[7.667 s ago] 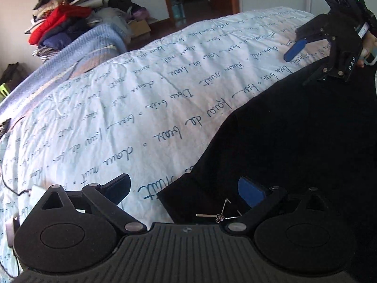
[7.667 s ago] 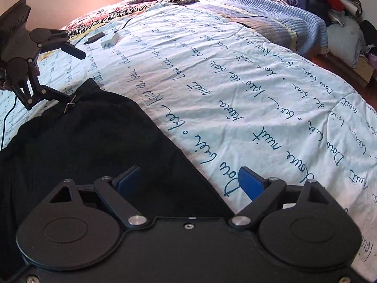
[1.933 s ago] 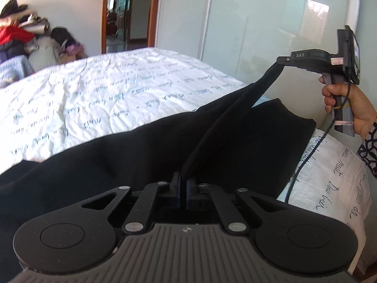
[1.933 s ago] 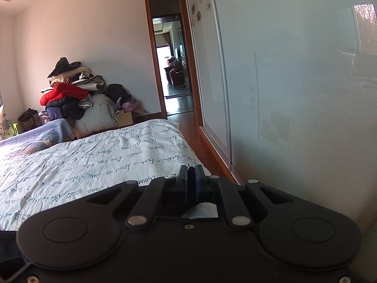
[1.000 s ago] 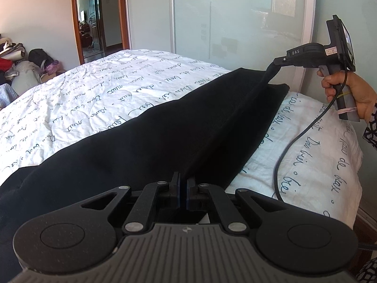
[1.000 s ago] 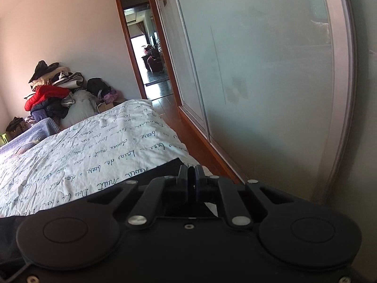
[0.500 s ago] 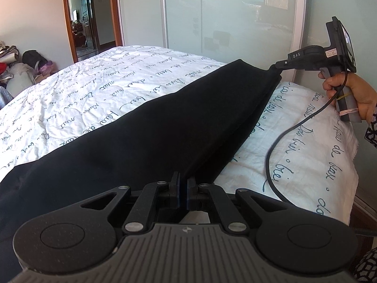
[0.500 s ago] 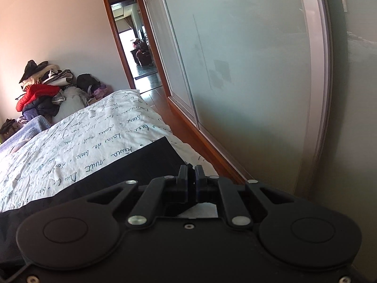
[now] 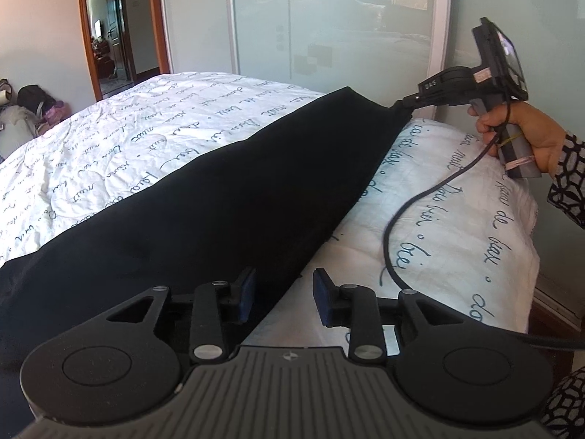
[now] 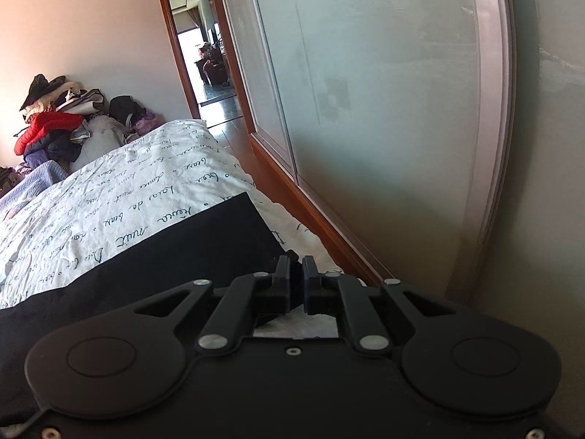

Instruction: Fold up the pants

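Observation:
The black pants (image 9: 204,205) lie folded lengthwise on the bed, running from the near left to the far right. My left gripper (image 9: 283,292) is open, its blue pads either side of the pants' near edge and not gripping it. My right gripper (image 9: 402,104) is seen at the far end, shut on the pants' corner. In the right wrist view the right gripper (image 10: 296,278) has its jaws nearly closed on a bit of black cloth, with the pants (image 10: 153,256) spread to its left.
The bed has a white cover with blue script (image 9: 146,135). A black cable (image 9: 398,226) hangs from the right gripper across the bed corner. Frosted sliding doors (image 10: 365,109) stand close to the bed edge. A clothes pile (image 10: 55,124) sits at the far wall.
My left gripper has opened and let go of the pants' edge. The pants have been lowered flat onto the bed. The right gripper stays shut on its corner.

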A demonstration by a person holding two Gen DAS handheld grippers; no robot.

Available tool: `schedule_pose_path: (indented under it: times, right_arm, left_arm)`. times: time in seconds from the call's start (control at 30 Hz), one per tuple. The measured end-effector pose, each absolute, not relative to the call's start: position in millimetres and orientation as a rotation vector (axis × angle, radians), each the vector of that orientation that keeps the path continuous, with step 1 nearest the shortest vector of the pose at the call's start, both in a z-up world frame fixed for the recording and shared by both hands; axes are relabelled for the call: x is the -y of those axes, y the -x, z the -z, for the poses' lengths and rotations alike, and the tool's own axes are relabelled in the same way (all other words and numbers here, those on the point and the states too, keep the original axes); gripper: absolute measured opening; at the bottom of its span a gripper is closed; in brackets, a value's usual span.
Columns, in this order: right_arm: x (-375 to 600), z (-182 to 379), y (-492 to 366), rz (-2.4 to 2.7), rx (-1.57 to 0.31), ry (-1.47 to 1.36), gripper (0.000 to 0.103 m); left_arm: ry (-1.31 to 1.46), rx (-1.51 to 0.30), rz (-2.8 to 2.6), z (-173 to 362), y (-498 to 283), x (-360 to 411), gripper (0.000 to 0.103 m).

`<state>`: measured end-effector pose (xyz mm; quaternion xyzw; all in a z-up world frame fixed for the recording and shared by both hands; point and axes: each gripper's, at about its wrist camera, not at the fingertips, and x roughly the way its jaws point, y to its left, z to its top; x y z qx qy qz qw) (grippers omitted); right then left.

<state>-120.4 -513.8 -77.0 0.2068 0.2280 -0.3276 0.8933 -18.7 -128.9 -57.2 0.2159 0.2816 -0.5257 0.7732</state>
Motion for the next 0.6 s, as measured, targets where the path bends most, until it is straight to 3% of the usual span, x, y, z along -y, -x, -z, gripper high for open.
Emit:
schedule_pose_path:
  times: [0.1, 0.27, 0.33, 0.4, 0.6]
  right_arm:
    - [510.8, 74.9, 120.0, 0.722, -0.505, -0.379, 0.016]
    - [482.9, 42.8, 134.2, 0.766, -0.416, -0.288, 0.022]
    - [455.6, 25.8, 125.1, 0.65, -0.387, -0.257, 0.023]
    - [421.1, 16.1, 103.2, 0.469, -0.398, -0.231, 0.031]
    - [302.5, 22.6, 30.5, -0.025, -0.488, -0.143, 0.031]
  left_arm:
    - [-0.429, -0.628, 1.15, 51.5, 15.7, 117.2, 0.043]
    - [-0.289, -0.672, 1.0, 37.8, -10.7, 64.7, 0.063]
    - [-0.248, -0.685, 0.879, 34.4, -26.4, 38.5, 0.063]
    - [-0.229, -0.685, 0.772, 32.9, -40.9, 14.3, 0.063]
    - [-0.239, -0.703, 0.562, 33.5, -67.7, -26.6, 0.063]
